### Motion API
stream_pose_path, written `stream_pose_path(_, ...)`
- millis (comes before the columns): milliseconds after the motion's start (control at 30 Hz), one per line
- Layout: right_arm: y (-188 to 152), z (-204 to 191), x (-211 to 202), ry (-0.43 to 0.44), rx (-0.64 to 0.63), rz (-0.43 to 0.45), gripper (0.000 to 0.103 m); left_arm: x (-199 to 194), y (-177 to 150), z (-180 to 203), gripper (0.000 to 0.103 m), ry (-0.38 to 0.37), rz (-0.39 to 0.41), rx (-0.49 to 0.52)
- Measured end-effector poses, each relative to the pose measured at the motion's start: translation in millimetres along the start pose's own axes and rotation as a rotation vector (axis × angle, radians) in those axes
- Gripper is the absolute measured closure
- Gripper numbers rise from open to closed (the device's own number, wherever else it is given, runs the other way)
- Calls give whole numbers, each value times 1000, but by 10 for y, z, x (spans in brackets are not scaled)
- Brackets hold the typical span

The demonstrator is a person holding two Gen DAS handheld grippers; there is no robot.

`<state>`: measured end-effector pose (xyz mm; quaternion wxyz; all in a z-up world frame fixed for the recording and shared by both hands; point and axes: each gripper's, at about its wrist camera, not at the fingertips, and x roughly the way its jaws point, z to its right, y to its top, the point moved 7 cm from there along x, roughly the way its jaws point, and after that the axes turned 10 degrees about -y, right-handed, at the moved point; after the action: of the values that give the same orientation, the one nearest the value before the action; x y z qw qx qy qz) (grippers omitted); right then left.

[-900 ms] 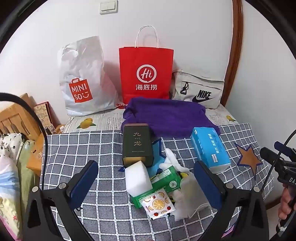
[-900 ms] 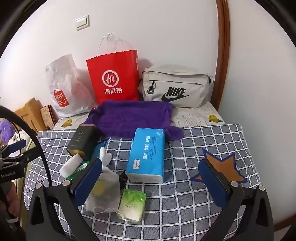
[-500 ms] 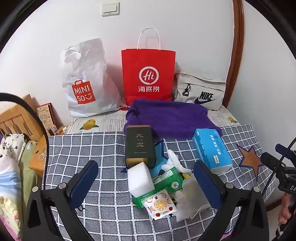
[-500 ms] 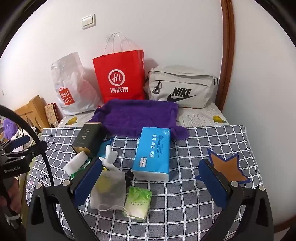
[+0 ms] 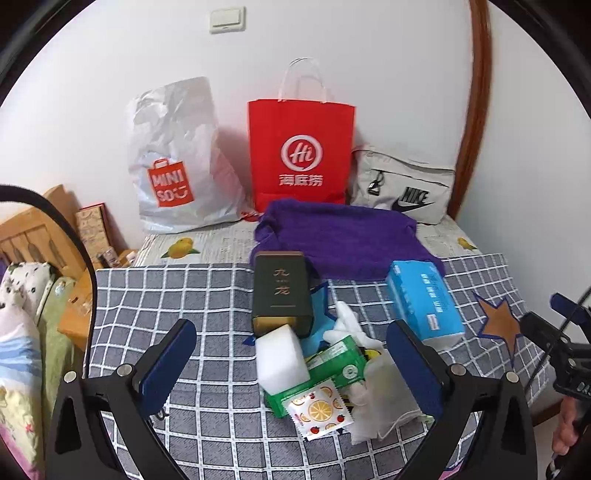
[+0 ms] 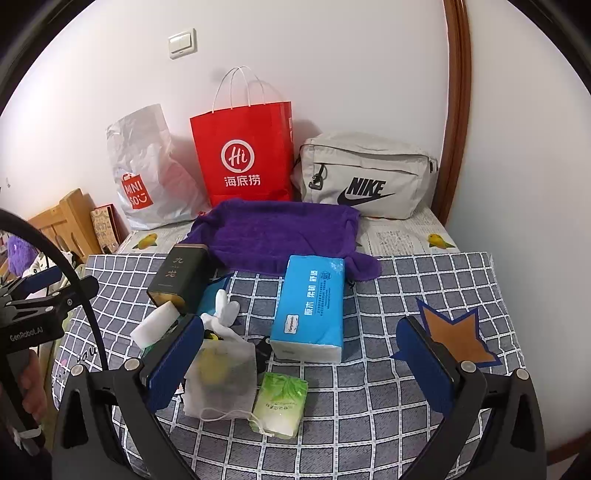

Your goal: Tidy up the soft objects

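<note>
A plain white wall (image 5: 388, 74) fills the upper frame, evenly lit. A light switch (image 5: 227, 20) sits at top centre-left. A curved brown wooden trim (image 5: 476, 110) runs down the upper right. At the left edge stands a pale wooden headboard (image 5: 33, 232). A grey checked cloth (image 5: 184, 295) covers the surface across the lower frame.

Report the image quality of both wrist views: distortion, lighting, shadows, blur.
Left wrist view: strong fisheye bend, door frame bows, black corners; even soft light, red bag throws a faint shadow on the wall; print sharp. Right wrist view: same bend and vignette; tissue pack crisp, no glare.
</note>
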<state>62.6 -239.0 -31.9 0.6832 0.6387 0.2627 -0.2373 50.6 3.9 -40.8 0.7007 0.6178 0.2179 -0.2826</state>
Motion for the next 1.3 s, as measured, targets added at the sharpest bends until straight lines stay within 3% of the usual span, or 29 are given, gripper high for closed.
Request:
stream_pose_path(67,1,5,-4,-2,2,5,0,-5,-3,-22,0,14,7,-7)
stream_pose_path(200,-16,11,4,-3,5,1,0,-56,10,-19,0,-27,59,-22)
stream_pose_path(333,-15,23,4,-4,11,3,0,-190,40,-19,0,-52,187,-37)
stream_pose_path(433,-21,18,9,-5,13,3,0,-160,60,-10,0,-90,151,-61)
stream_pose_path(567,-28,21,20,0,7,2,0,-132,41,-38,0,-41,123,-68)
stream_pose_path(667,-38,5,26,2,5,0,0,-131,10,-50,0,-6,120,-44)
stream_pose_path(1033,-59,-36,55,20,14,-11,0,-96,-12,-56,0,-53,102,-50)
stream_pose_path(1300,-68,-56,54,28,13,-7,0,-96,-30,-19,0,-42,109,-32)
